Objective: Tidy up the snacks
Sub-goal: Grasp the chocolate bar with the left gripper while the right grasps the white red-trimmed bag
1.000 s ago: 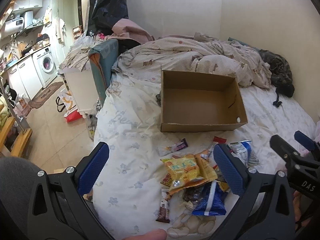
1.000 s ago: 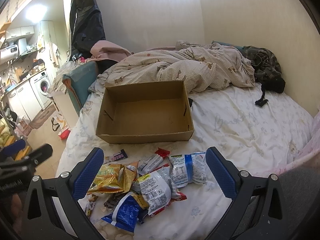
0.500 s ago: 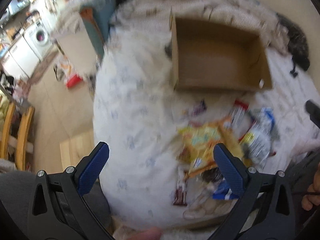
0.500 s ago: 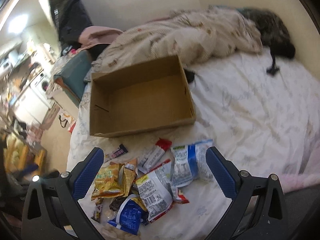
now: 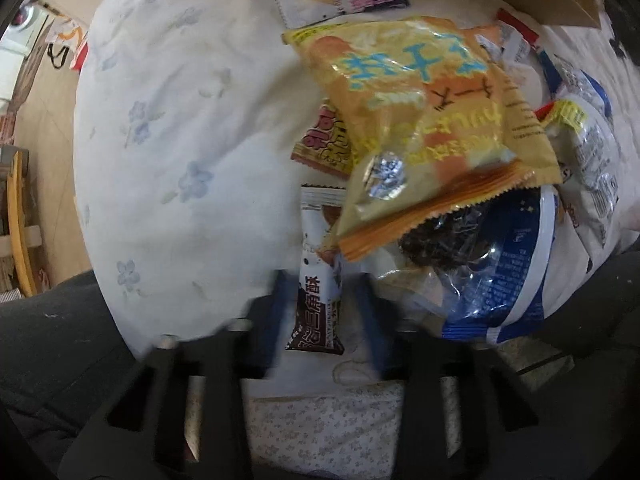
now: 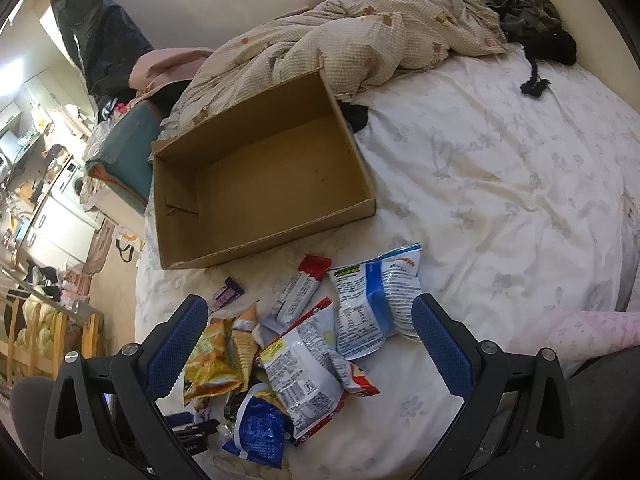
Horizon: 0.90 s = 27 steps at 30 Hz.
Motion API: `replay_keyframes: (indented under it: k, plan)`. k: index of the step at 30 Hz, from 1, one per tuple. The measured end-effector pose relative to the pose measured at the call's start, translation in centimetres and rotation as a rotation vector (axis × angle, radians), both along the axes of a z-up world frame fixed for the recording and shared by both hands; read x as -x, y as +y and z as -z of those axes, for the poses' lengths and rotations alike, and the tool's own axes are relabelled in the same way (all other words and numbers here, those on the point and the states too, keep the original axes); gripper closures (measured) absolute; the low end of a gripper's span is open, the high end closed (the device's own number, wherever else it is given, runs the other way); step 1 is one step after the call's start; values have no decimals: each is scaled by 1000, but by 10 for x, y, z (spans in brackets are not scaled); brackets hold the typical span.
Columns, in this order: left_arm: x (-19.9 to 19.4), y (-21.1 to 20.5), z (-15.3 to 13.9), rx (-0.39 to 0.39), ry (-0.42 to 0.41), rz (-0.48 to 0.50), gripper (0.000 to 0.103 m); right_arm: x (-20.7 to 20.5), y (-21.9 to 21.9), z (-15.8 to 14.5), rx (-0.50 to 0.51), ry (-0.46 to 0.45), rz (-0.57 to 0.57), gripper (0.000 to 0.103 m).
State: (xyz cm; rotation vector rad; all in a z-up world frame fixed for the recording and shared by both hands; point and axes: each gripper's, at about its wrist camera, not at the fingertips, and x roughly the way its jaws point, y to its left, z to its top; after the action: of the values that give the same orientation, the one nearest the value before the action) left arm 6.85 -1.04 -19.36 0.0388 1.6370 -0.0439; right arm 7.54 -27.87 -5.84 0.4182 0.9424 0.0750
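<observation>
— Well, what do we get from our left wrist view?
— Our left gripper (image 5: pixel 326 312) points down at the bed's near edge; its blurred jaws have just been closing on the brown-and-white snack bar (image 5: pixel 318 280) between them, beside the yellow chip bag (image 5: pixel 424 120).
— And from our right wrist view?
— Our right gripper (image 6: pixel 310 348) hangs with jaws wide apart, holding nothing, above the snack pile (image 6: pixel 304 360). The empty cardboard box (image 6: pixel 260 172) sits on the bed sheet (image 6: pixel 500 184) just beyond.
</observation>
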Motion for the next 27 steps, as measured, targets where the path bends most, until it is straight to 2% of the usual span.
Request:
replay_keyframes:
  k: [6,12,14,16,19,22,25,27]
  plan:
    - [22,11,-13,32,-7,-37,89,1,-5,3,-17,18,12,0]
    - [44,27,-69,93,-83,-52,89,-2,-4,4,7,38,8,0]
    - [50,38,-91,110,-138,-82,89,-7,-2,7,36,66,-17,0]
    - [49,44,-117,103,-217,-92,89,-15,3,12,77,112,-55,0]
    - [30,55,-133,83,-309,-97,89,-25,13,24,98,184,-140,0]
    - [-7,58,-139,129,-317,-119,89,-32,32,42,105,280,-270,0]
    - [-16,51,-146,128,-361,-109,89,-35,51,65,146,378,-367,0]
    - [-22,47,-137,132,-368,-99,89,-36,59,79,196,416,-397,1]
